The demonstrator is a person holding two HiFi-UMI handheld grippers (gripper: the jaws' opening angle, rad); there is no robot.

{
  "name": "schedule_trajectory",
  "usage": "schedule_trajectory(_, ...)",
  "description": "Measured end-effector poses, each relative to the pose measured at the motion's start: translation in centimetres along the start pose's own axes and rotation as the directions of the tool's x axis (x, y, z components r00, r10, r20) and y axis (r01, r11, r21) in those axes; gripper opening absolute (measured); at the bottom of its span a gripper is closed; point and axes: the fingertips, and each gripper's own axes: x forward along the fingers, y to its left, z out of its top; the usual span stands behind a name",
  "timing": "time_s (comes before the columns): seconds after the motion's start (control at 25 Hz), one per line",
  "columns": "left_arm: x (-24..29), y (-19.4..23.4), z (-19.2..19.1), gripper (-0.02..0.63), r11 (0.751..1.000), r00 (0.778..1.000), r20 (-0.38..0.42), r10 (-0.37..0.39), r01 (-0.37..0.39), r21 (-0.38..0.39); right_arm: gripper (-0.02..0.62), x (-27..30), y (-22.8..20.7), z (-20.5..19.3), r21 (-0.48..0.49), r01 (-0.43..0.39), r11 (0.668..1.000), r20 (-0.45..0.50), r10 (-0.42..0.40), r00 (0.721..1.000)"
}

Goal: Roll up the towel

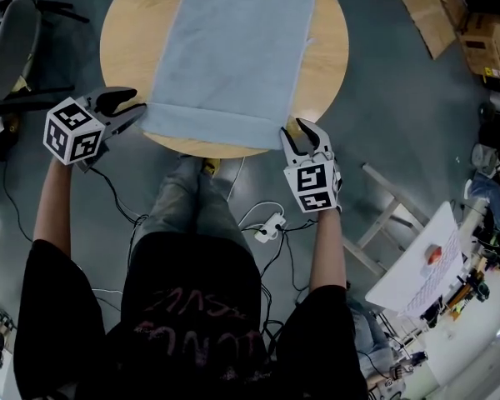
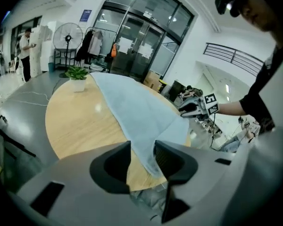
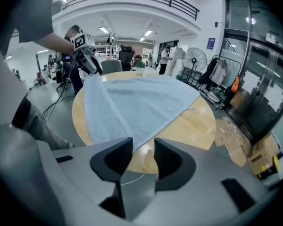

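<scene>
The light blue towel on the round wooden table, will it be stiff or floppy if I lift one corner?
Probably floppy: the light blue towel lies flat against the round wooden table, and its near edge is folded over in a soft band. Likely light for its size, being thin cloth. Lifted by one corner, it would probably sag and drag.
</scene>
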Motion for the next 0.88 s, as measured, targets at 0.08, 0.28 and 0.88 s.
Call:
schedule_trajectory(0.08,-0.5,0.5,-0.3,0.146,0.992,1.0,0.004,-0.025,0.026,-0.125,0.146,0.0,0.0,-0.3,-0.022,0.009,1.0,-0.013,-0.009,1.0)
schedule_trajectory(0.28,-2.5,2.0,1.1,0.048,0.994,0.994,0.037,0.102,-0.1,-0.05,0.144,0.0,0.1,0.0,-0.051,0.023,0.998,-0.003,-0.023,1.0)
schedule_trajectory(0.88,4.1,-9.1,-3.9,0.179,0.504,0.931,-0.231,0.281,0.062,0.861,0.204,-3.1,6.7,3.0,-0.375,-0.184,0.909,-0.006,0.196,0.981)
